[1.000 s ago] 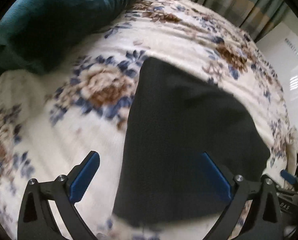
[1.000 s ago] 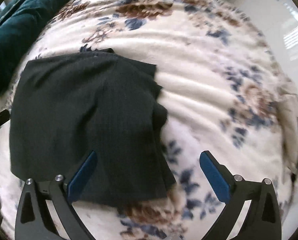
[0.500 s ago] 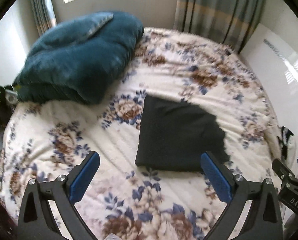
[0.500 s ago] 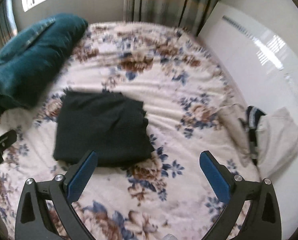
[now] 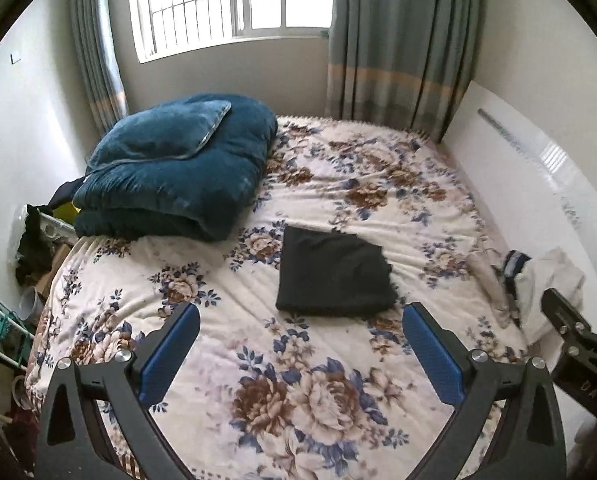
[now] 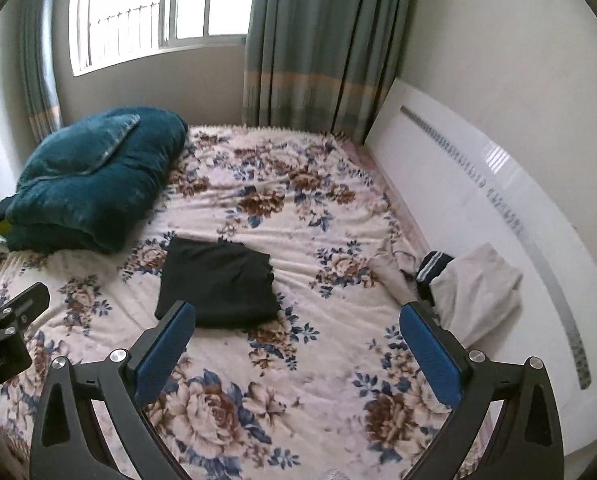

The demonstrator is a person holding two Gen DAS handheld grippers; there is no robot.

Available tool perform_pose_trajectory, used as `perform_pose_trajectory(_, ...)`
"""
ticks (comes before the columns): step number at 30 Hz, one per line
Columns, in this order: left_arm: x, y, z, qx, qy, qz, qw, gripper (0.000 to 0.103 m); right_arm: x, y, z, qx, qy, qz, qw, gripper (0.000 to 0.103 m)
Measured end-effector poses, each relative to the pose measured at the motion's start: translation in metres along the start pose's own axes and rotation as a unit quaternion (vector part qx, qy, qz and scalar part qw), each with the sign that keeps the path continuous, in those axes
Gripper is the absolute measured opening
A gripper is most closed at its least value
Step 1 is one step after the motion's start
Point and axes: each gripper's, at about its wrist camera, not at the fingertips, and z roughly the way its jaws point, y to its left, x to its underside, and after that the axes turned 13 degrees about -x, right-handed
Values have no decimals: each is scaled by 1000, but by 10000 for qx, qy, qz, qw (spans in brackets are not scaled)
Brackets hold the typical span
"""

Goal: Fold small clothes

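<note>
We look down on the bed (image 5: 226, 336), covered in a cream spread with brown and blue flowers. A big folded blue quilt (image 5: 170, 172) sits at its far left corner under the window (image 5: 226, 4). Near the middle of the bed lies a black garment (image 5: 334, 274), already folded into a flat, roughly square packet with one slightly ragged right edge. By the bed's right edge, against the white board (image 6: 498, 216), waits a loose heap of pale clothes (image 6: 474, 288) with a dark striped piece among them.

We judge the black packet done, so the pale heap is likely the next job. That cloth looks light, soft and limp; it should drape and slip, not hold shape, so we would pinch it at a hem or corner and spread it flat before folding. What each piece is we cannot tell from here.

Our left gripper (image 5: 298, 324) hangs above the near edge of the bed with jaws wide and nothing in them. Our right gripper (image 6: 296, 320) does the same, jaws wide and bare, closer to the pale heap.
</note>
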Motion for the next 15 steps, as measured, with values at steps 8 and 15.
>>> perform_pose_trajectory(8, 11, 13, -71, -6, -331, -130, 9994, 103, 11, 0, -99, -134, -465, -31, 9988, 103)
perform_pose_trajectory(15, 18, 16, -95, 5, -498, -174, 9986, 103, 18, -4, -143, -234, -649, 10, 9976, 103)
